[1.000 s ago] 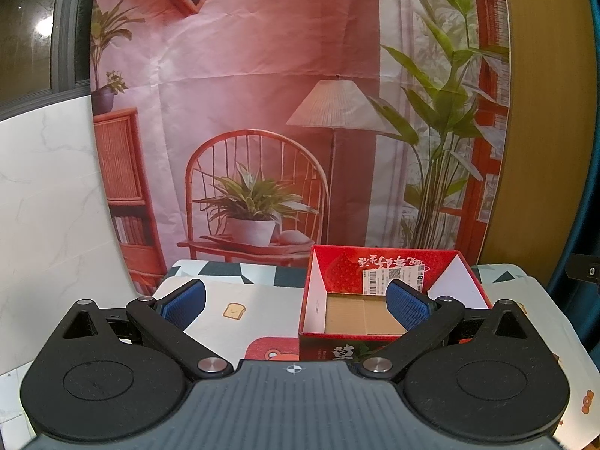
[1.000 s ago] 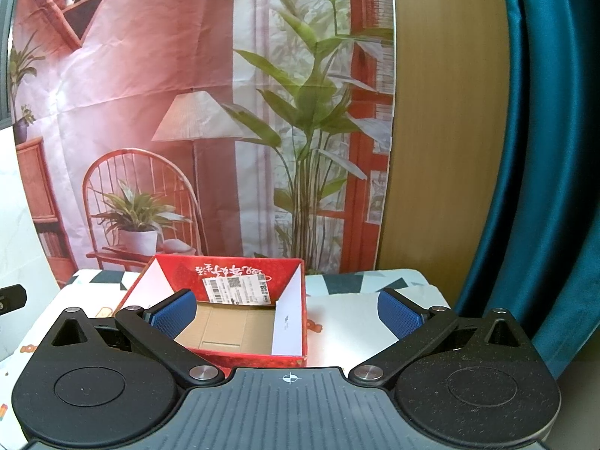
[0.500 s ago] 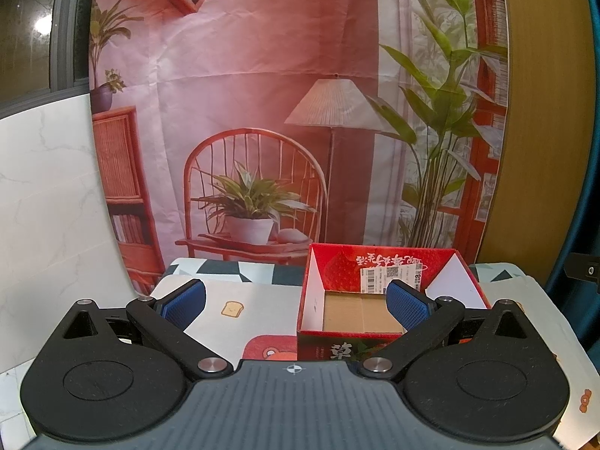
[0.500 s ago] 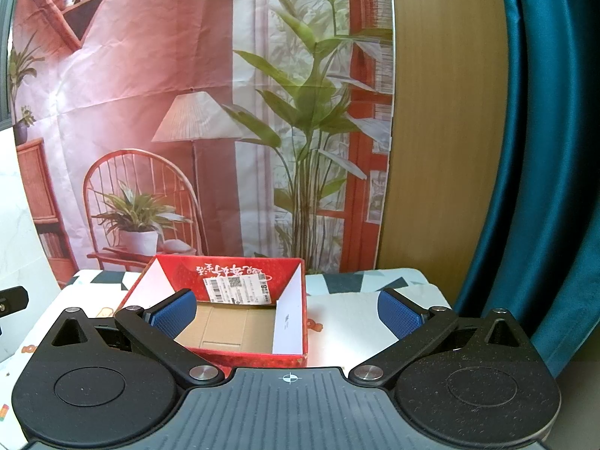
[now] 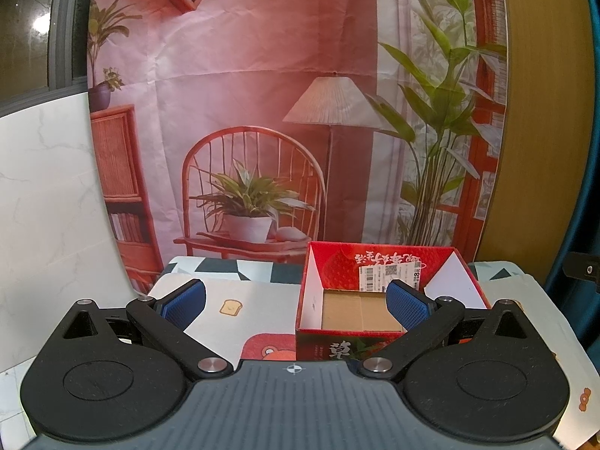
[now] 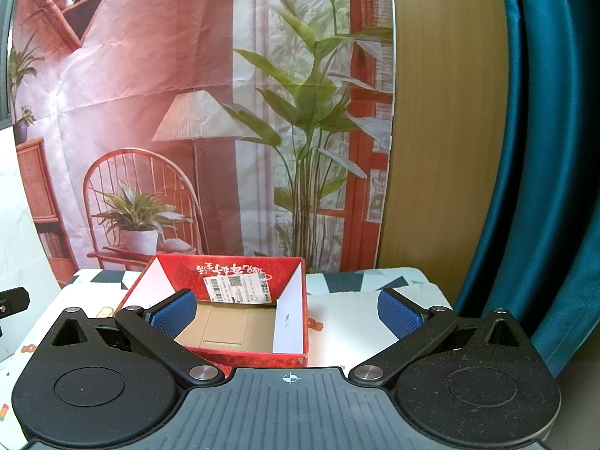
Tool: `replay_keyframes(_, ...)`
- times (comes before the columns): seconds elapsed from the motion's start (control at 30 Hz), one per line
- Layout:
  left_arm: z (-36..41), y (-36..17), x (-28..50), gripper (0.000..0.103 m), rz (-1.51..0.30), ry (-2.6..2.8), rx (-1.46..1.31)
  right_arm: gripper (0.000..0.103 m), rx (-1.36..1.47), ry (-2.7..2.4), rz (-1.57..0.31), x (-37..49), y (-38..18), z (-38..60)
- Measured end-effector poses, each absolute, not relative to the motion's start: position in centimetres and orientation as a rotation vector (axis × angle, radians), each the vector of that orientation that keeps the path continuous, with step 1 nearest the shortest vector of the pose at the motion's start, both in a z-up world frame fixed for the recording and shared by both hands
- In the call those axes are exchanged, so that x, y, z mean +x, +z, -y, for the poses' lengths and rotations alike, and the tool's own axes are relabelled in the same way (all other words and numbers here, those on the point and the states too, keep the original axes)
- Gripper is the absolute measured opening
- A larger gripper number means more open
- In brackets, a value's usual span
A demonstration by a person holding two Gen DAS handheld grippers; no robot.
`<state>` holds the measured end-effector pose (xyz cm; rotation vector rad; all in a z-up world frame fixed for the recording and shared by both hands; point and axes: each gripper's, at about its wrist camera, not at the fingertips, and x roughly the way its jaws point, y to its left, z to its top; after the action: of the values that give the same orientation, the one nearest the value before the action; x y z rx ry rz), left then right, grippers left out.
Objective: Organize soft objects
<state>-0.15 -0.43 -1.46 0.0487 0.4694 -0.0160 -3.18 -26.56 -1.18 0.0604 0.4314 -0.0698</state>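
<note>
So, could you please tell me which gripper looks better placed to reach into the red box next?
Marginally the right gripper: the red box sits nearer and more within its open fingers. Both are empty.

The box (image 5: 375, 348) is bright red outside with white lettering, white on its inner side walls, plain brown cardboard on the bottom, plus a white barcode label (image 6: 236, 288) on the red back wall. Both grippers, left (image 5: 296, 302) and right (image 6: 287, 311), are black with blue textured pads (image 5: 185, 300). The tablecloth (image 5: 255, 296) is white with little toast prints, a red bear patch and dark green triangles. The backdrop (image 6: 150, 112) is pinkish red with green plants, and the curtain (image 6: 543, 150) is teal.
</note>
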Motion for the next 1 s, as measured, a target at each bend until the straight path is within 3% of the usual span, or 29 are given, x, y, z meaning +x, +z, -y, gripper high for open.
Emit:
replay_keyframes(0.6, -0.6, -2.3, 1.2, 0.103, -0.521, -0.051, 0.007, 0.103, 0.097, -0.006, -0.436, -2.6, -2.4, 26.6)
replay_keyframes(1.0, -3.0, -7.6, 4.2, 0.103, -0.654, -0.093, -0.137, 0.103, 0.173, 0.061, -0.52, 0.0, -7.0, 26.7)
